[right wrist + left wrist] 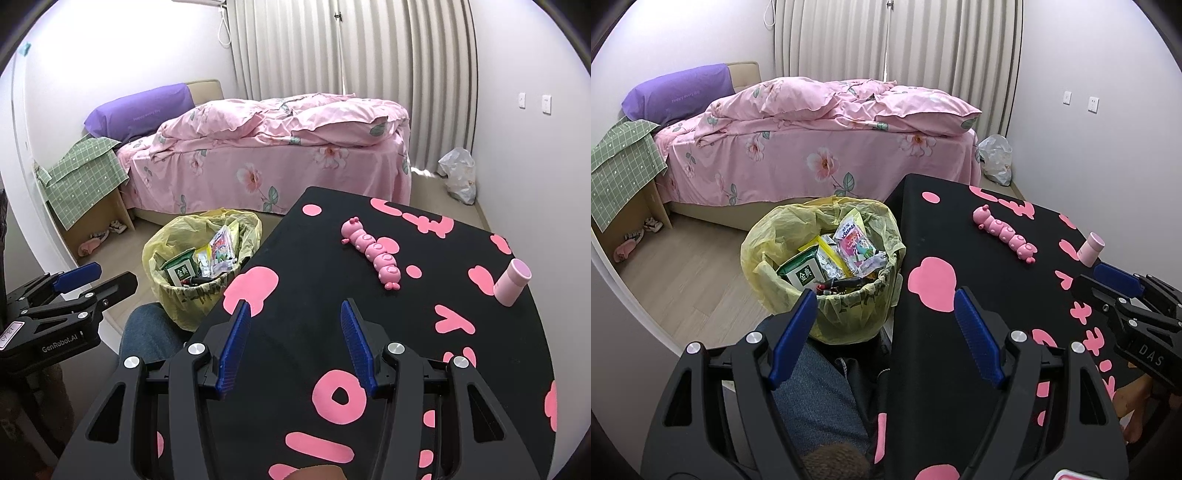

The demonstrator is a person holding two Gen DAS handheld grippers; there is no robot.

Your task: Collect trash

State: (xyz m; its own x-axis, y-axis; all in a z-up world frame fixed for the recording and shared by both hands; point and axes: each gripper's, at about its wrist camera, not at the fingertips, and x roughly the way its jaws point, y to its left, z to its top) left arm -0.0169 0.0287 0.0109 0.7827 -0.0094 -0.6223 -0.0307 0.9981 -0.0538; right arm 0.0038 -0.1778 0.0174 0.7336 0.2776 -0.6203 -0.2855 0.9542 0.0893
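Both grippers wait wide open and empty, trash already in the bin.

The left gripper (886,325) and right gripper (295,332) hold nothing; wrappers (827,258) fill the bin (783,236), left of centre beside the tabletop (979,240). Risk: the toy (373,253) or cup (511,282), upper right, gets taken as trash. The bin's bottom is hidden.

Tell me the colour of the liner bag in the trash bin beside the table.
The liner bag is translucent pale yellow, clearest in the left wrist view.
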